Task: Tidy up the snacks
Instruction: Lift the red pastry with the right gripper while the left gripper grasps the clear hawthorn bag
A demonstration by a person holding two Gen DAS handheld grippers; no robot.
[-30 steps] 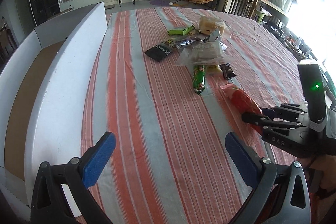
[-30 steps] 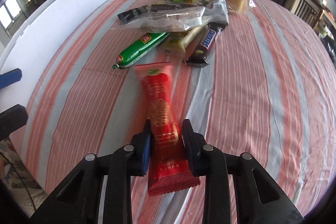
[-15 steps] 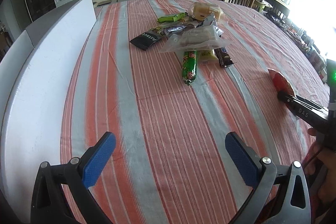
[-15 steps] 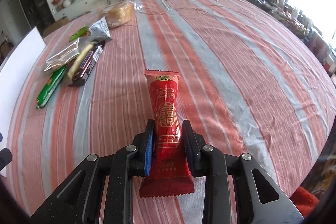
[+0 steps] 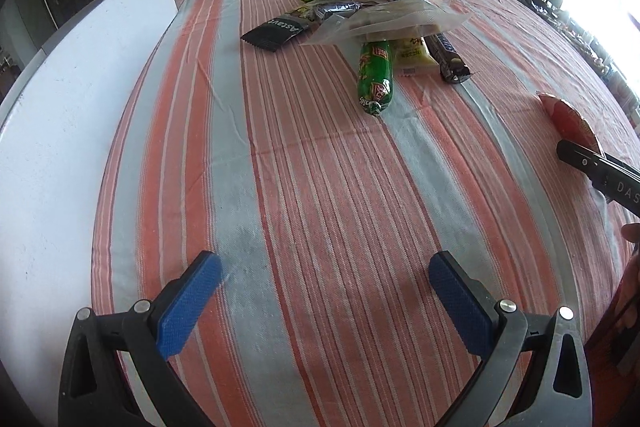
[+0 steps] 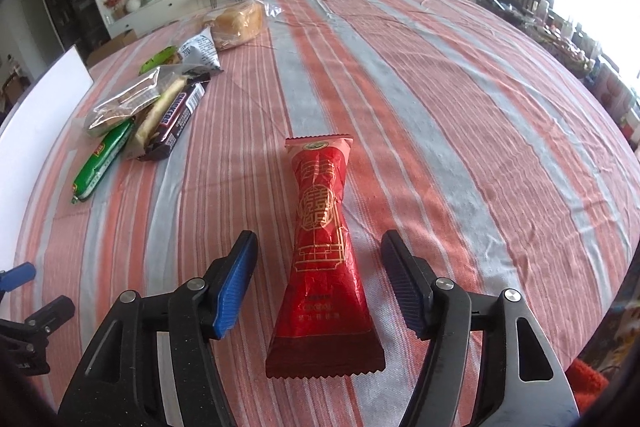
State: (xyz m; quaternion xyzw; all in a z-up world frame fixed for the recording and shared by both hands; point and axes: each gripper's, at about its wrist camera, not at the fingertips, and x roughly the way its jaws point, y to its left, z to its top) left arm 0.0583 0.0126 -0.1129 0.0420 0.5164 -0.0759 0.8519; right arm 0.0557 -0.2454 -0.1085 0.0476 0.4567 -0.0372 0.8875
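Nine snack packets [image 6: 324, 247], one box [image 5: 72, 99].

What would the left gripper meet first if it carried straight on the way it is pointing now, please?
Most likely the bare striped tablecloth: the open left gripper tilts down at it with nothing between its fingers. The green sausage snack lies farther ahead, though depth is hard to judge.

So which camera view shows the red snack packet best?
The right wrist view: the whole red snack packet lies on the striped tablecloth between the opening right gripper pads, untouched. The left wrist view shows only its end at the frame edge.
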